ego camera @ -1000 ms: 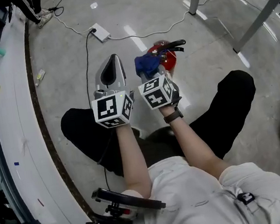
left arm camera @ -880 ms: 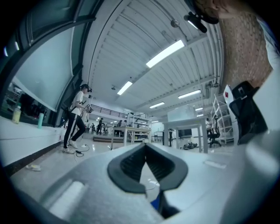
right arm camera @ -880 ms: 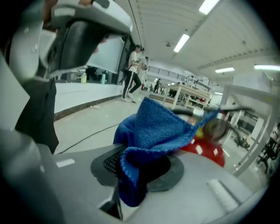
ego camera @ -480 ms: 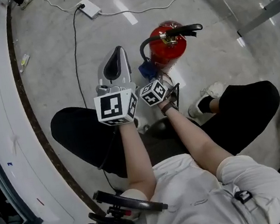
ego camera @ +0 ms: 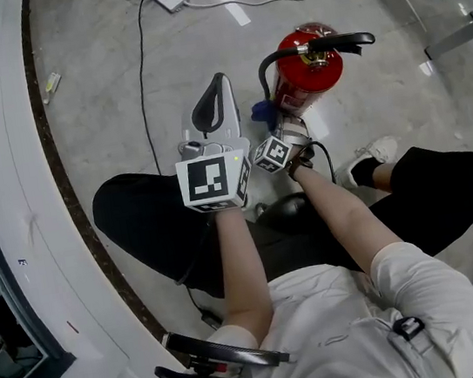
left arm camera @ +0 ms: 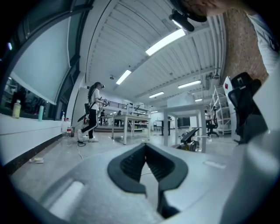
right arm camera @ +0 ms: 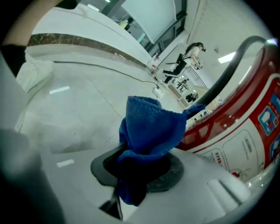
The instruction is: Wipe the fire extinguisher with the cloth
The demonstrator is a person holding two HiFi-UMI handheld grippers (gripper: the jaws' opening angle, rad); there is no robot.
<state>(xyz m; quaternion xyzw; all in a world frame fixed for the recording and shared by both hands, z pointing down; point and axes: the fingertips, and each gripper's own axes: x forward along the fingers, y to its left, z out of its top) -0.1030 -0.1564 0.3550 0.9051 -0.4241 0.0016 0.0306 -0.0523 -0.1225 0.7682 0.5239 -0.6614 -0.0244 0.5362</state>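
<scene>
The fire extinguisher (ego camera: 307, 72), upright on the floor at 1 o'clock, is now met lower on its 8 o'clock flank than a second ago. The left gripper (left arm camera: 146, 168) is held clenched on nothing. The right gripper (right arm camera: 140, 164) is clamped on the blue cloth (right arm camera: 151, 127), which is laid against the extinguisher. As nothing steadies it, the extinguisher could be tipped by a hard sideways push.

head view: from over the seated person, facing steeply down at the floor (ego camera: 98, 90); the fire extinguisher (ego camera: 311, 71) and both grippers sit mid-frame, not close.
left gripper view: rides the left gripper (left arm camera: 146, 148), looking low along its jaws, across the room and up to the ceiling (left arm camera: 144, 39).
right gripper view: rides the right gripper (right arm camera: 138, 164), very near the cloth (right arm camera: 151, 127) and the fire extinguisher's red wall.
shared: head and right gripper views both show the cloth and the fire extinguisher; all three catch the floor.
</scene>
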